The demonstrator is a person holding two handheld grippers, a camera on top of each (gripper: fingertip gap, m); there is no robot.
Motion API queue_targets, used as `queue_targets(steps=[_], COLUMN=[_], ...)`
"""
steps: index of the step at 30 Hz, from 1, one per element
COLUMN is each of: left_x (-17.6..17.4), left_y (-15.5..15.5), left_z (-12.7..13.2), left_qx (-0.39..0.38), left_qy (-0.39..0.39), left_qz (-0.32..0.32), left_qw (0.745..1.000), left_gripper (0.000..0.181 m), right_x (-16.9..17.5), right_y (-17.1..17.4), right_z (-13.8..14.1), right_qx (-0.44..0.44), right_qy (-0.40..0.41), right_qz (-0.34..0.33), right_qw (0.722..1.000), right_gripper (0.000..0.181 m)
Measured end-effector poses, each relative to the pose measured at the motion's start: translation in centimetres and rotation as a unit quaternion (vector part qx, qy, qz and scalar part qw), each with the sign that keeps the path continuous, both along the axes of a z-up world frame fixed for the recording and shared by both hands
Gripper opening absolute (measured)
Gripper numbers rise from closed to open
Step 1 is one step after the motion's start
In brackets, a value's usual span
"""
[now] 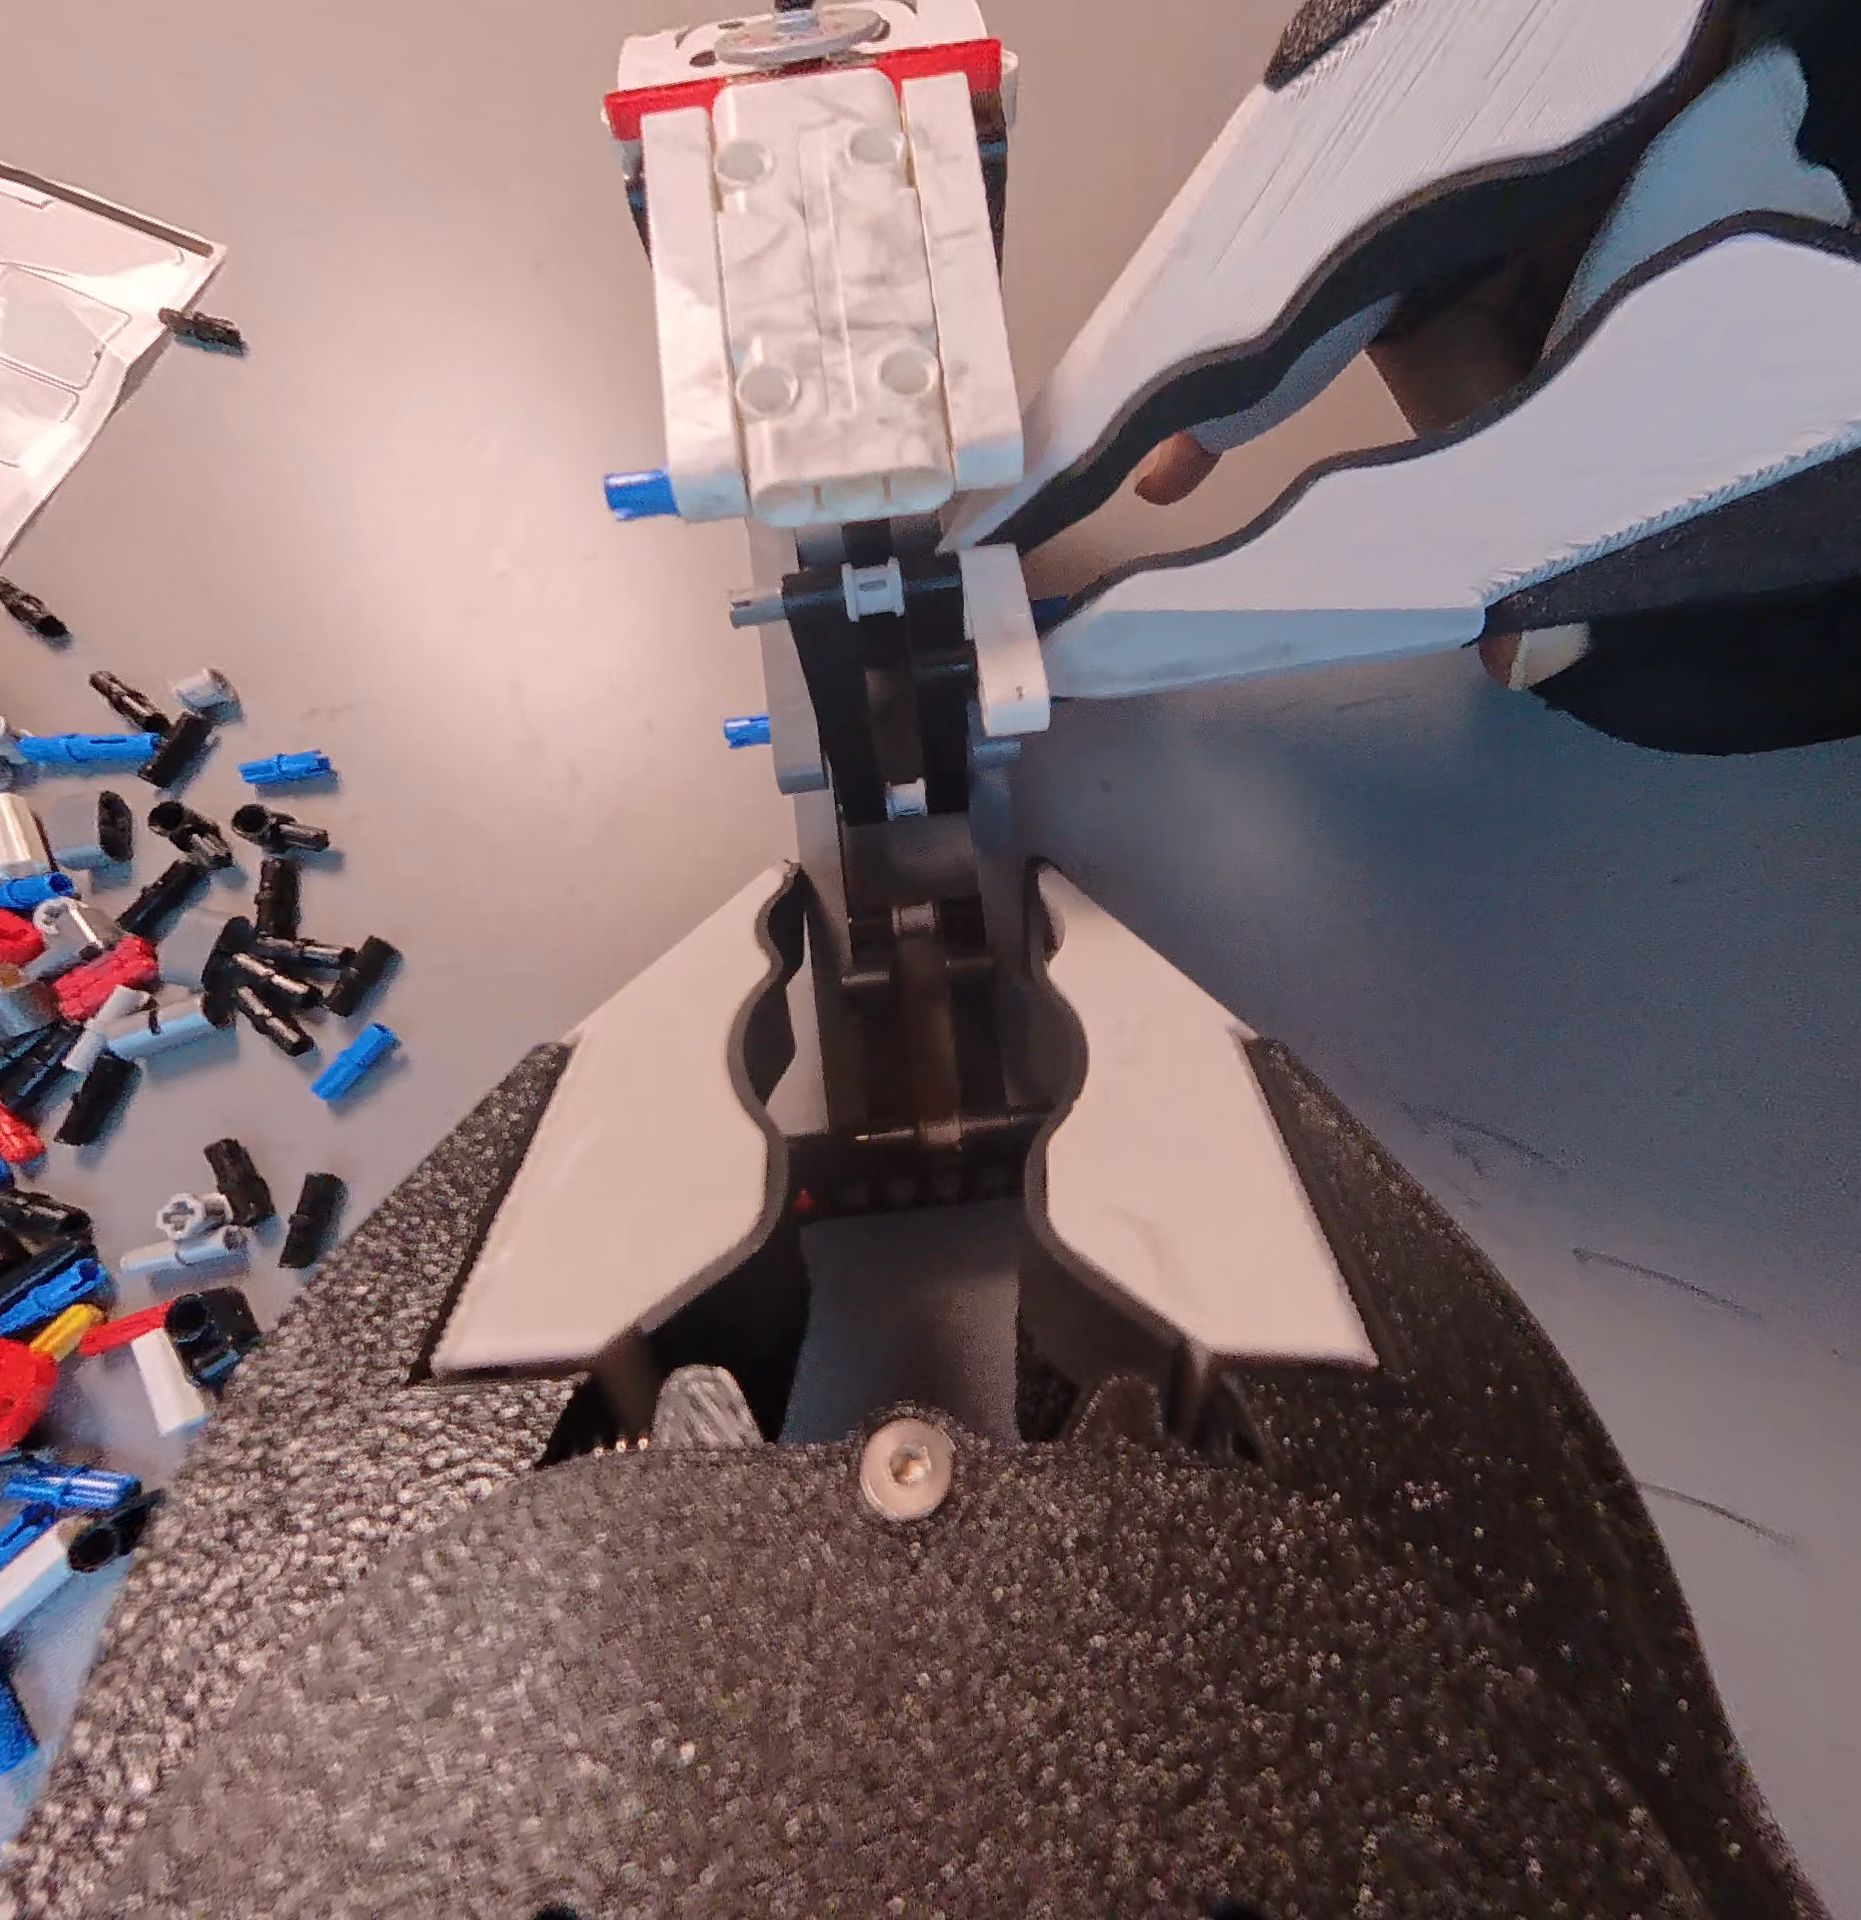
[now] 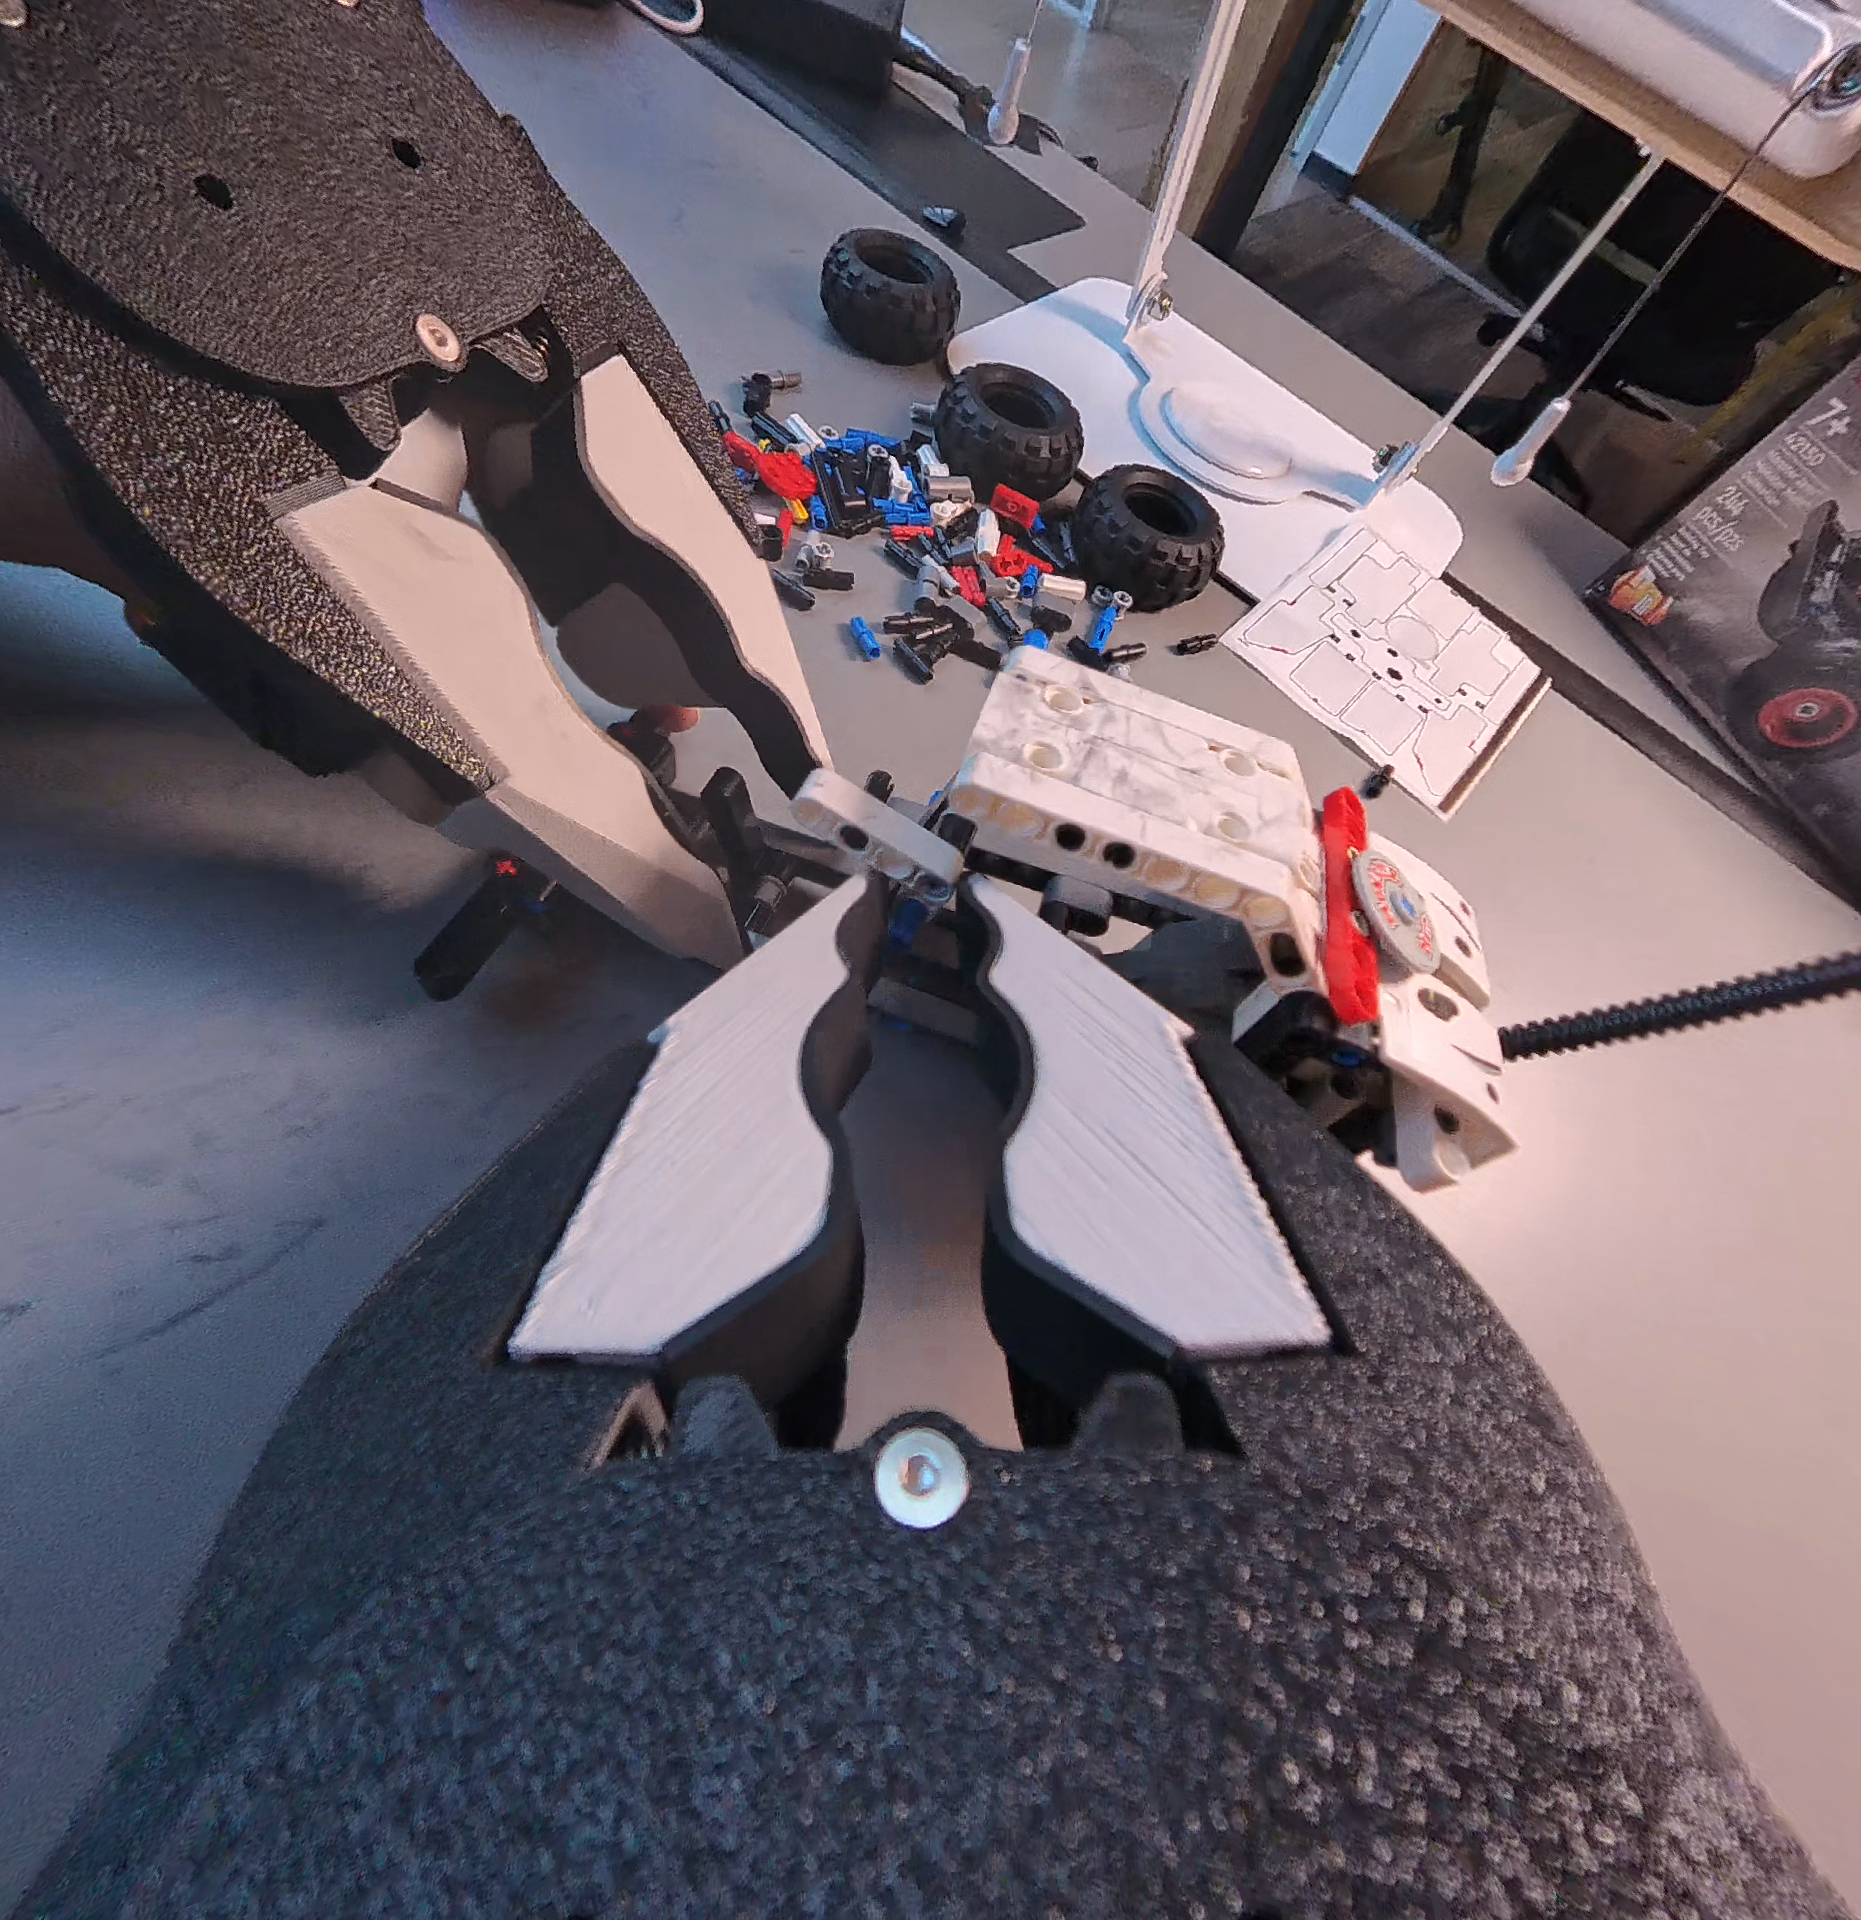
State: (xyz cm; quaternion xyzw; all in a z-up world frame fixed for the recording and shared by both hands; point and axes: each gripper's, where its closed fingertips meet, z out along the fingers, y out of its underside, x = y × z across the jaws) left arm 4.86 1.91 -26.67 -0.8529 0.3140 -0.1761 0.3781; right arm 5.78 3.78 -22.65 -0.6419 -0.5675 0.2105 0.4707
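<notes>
The left gripper (image 1: 918, 935) is clamped on the black rear frame of the brick-built vehicle (image 1: 843, 301), whose long axis runs straight away from it, red bar at the far end. The right gripper (image 2: 918, 894) comes in from the side, fingers nearly closed about a short white beam (image 2: 874, 831) on the model's flank. On the grey table (image 2: 1528, 1351) lie three black tyres (image 2: 1009, 431), a heap of small loose parts (image 1: 126, 987), a sticker sheet (image 2: 1393, 665) and a box (image 2: 1778, 623).

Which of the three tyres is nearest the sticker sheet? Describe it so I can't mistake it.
Start at the white lamp base on the grey table. Three black knobbly tyres run along its edge; take the tyre at the near end, closest to the sticker sheet, touching the loose-parts pile.
</notes>
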Motion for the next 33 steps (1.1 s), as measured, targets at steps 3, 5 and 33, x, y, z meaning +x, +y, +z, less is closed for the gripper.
queue_targets(steps=[3, 5, 33], left_x=[-0.1, 0.2, -0.1], left_y=[-0.2, -0.7, -0.3], left_z=[0.1, 0.3, 1.2], left_qx=[-0.012, -0.032, -0.072], left_qy=[-0.013, -0.04, -0.118], left_qz=[0.005, -0.001, 0.024], left_qw=[1.0, 0.999, 0.99], left_gripper=[0.041, 0.042, 0.041], right_x=[-0.2, -0.3, -2.2], right_y=[0.0, 0.0, -1.0], right_z=[0.2, 0.5, 1.3], right_qx=[0.002, 0.003, 0.123], right_qy=[0.007, 0.015, 0.011], right_qz=[0.003, 0.006, 0.063], right_qw=[1.0, 1.0, 0.99], right_gripper=[0.011, 0.01, 0.012])
